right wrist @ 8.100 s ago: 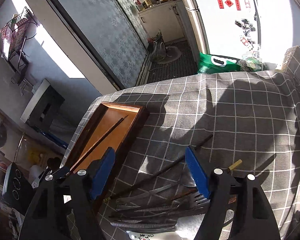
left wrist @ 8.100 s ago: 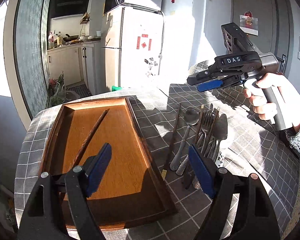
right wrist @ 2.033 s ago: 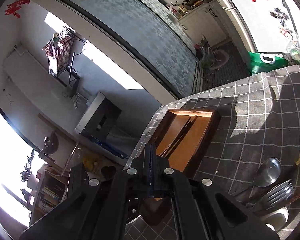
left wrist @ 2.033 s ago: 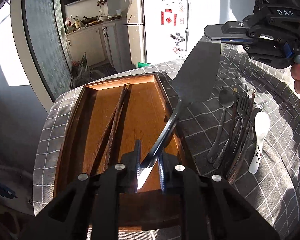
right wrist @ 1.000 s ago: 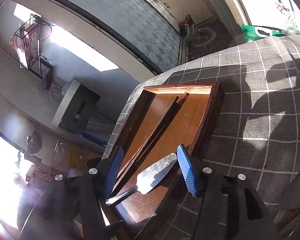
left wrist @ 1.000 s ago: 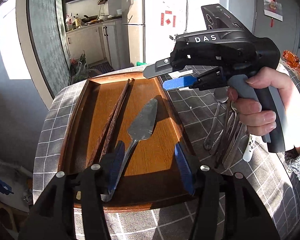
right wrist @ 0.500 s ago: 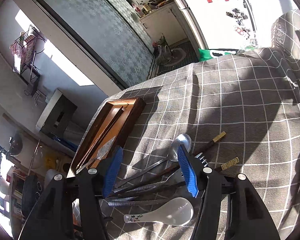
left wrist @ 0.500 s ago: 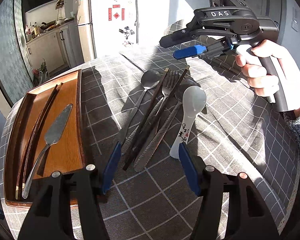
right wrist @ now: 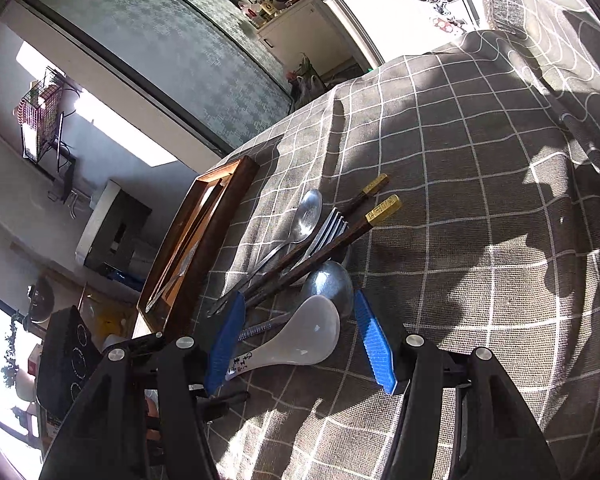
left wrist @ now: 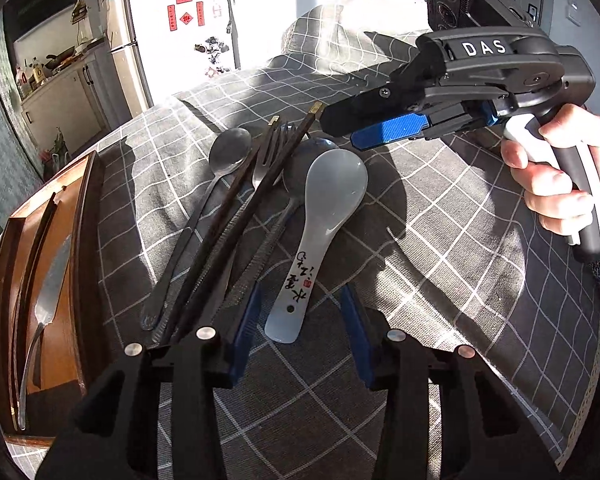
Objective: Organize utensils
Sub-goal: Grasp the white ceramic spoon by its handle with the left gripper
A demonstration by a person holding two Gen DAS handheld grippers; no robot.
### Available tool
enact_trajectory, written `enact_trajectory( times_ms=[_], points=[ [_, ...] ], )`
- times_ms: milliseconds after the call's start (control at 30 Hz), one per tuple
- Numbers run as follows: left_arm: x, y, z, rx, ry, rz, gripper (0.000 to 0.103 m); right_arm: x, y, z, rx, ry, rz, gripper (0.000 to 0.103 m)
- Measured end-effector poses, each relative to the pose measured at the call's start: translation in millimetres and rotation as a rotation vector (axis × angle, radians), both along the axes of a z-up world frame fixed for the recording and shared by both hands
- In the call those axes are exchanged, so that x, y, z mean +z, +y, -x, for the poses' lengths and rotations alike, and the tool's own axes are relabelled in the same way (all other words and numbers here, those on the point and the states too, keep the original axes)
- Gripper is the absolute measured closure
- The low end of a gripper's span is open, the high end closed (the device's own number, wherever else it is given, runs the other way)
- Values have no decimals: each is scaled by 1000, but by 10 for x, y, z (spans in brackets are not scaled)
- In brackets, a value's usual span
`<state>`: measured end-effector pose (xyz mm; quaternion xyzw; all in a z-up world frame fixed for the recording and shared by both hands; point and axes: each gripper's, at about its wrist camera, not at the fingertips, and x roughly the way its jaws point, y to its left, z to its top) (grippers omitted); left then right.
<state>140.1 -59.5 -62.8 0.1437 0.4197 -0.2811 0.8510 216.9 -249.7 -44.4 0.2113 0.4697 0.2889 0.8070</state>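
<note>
- the left gripper (left wrist: 300, 330) is seen spread over the handle end of the white ceramic spoon (left wrist: 320, 232); its jaws have just been closing, the handle lies between them, but the pads are not yet pressed on it.
- the right gripper (right wrist: 300, 340) is spread and empty, poised over the same spoon's bowl (right wrist: 300, 340), beside a metal spoon (right wrist: 330, 284).
- the ceramic spoon lies on the checked tablecloth (left wrist: 440, 248), at the right edge of the pile of fork (left wrist: 266, 160), steel spoon (left wrist: 228, 154) and dark chopsticks (left wrist: 236, 216); the wooden tray (left wrist: 88, 240) is well apart to the left, with a cake server (left wrist: 52, 280) and a pair of chopsticks already in it.
- the handle should be pinched squarely across its narrow width, near the end, so that the glazed surface is less likely to slip.
- the textured handle just beside the left pad should be kept out of the pinch; the jaws may need to be shifted slightly away from the pile.
- the lift should be made straight up before the tray is approached.
</note>
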Motion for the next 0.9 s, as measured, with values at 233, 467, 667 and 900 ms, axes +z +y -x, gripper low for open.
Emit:
enact_trajectory(
  times_ms=[233, 467, 667, 900],
  points=[
    [-23, -52, -40, 1, -1, -2, 57, -158, 111, 47, 3, 21, 75, 70],
    [-22, -77, -12, 3, -14, -10, 57, -20, 45, 103, -19, -51, 57, 98],
    [61, -49, -4, 23, -41, 20, 76, 223, 18, 138, -8, -92, 15, 98],
    [312, 123, 44, 51, -98, 53, 81, 508, 218, 106, 11, -135, 8, 98]
  ],
)
